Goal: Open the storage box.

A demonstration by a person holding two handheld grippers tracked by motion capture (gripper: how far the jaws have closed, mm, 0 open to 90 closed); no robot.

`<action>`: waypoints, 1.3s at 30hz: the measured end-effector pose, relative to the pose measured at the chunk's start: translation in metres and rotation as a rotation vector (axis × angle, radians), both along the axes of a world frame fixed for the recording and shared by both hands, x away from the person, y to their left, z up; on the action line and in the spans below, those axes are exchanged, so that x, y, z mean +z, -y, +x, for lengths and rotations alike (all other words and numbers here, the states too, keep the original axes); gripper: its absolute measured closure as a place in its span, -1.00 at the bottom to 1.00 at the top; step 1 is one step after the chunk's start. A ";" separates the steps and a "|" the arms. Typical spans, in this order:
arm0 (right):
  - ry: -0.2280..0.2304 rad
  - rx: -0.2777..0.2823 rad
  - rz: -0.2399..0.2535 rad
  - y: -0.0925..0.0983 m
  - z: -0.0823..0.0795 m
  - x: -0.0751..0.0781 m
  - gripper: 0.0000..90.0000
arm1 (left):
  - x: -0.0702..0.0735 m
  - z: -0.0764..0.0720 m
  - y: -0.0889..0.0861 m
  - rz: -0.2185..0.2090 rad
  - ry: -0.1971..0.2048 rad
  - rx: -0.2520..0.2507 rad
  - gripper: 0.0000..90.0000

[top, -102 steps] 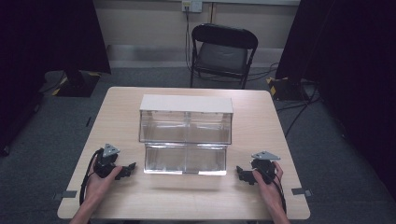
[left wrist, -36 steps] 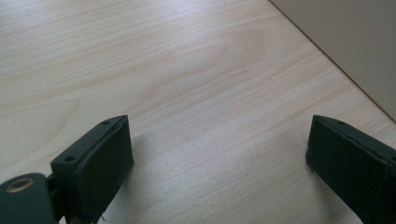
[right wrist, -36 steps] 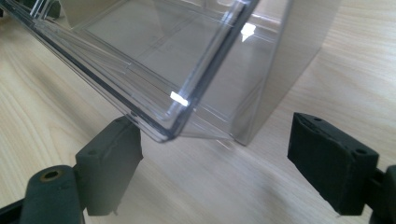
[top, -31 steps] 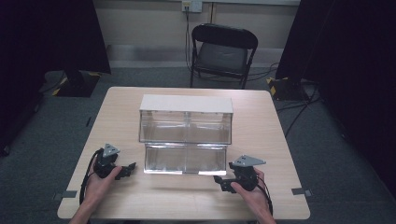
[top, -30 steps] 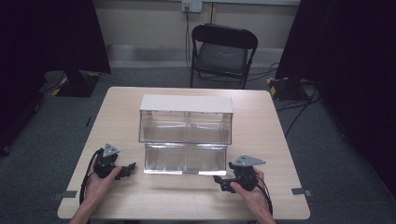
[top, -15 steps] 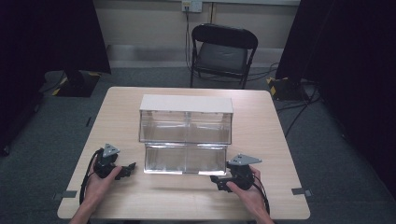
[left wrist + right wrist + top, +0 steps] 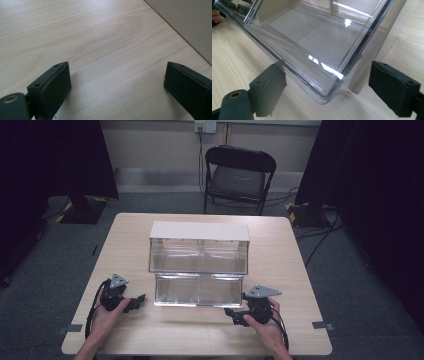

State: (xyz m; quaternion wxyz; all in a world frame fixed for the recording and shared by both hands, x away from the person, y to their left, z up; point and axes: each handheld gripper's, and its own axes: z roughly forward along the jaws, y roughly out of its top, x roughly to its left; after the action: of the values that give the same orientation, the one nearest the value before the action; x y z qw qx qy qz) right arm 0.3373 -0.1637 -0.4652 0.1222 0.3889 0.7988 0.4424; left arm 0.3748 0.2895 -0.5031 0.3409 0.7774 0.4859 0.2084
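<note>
Here, on the left side of the wooden table (image 7: 280,270), the left gripper (image 7: 137,301) lies in the person's left hand (image 7: 107,315). Its jaws are spread wide, and nothing sits between them but bare wood. It points toward the clear drawer (image 7: 197,290) and is near its left end, but not touching it.

In the middle stands a clear plastic box (image 7: 199,247) with a white top. The top row of the box is closed. The clear drawer of the bottom row is pulled out toward the person. It is empty, and you can see right through it.

On the right, the right gripper (image 7: 234,312) is in the person's right hand (image 7: 265,327). It sits just beside the front right corner of the drawer. In the right gripper view, the jaws are open wide, and the drawer's round corner (image 7: 324,96) is between them. The jaws are not squeezing it. There is a gap on each side.

Behind the table, a black folding chair (image 7: 235,175) stands on the grey floor, and dark curtains (image 7: 50,160) hang on both sides.
</note>
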 end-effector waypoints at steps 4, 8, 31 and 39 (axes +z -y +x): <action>0.012 0.000 -0.001 0.000 -0.001 0.000 -0.69 | 0.000 0.000 0.000 0.000 0.000 0.000 -0.85; 0.016 0.002 -0.001 0.000 -0.002 0.001 -0.69 | 0.000 0.000 0.000 0.000 0.000 0.000 -0.85; 0.046 0.004 -0.010 -0.002 -0.006 0.003 -0.69 | 0.000 0.000 0.000 0.000 0.000 0.000 -0.85; 0.059 0.001 -0.018 0.000 -0.007 0.003 -0.69 | 0.000 0.000 -0.001 0.008 -0.002 -0.007 -0.85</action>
State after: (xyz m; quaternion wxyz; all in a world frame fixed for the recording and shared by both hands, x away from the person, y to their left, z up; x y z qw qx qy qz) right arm 0.3304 -0.1633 -0.4622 0.1491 0.3743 0.7988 0.4468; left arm 0.3744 0.2903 -0.5026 0.3379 0.7806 0.4828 0.2085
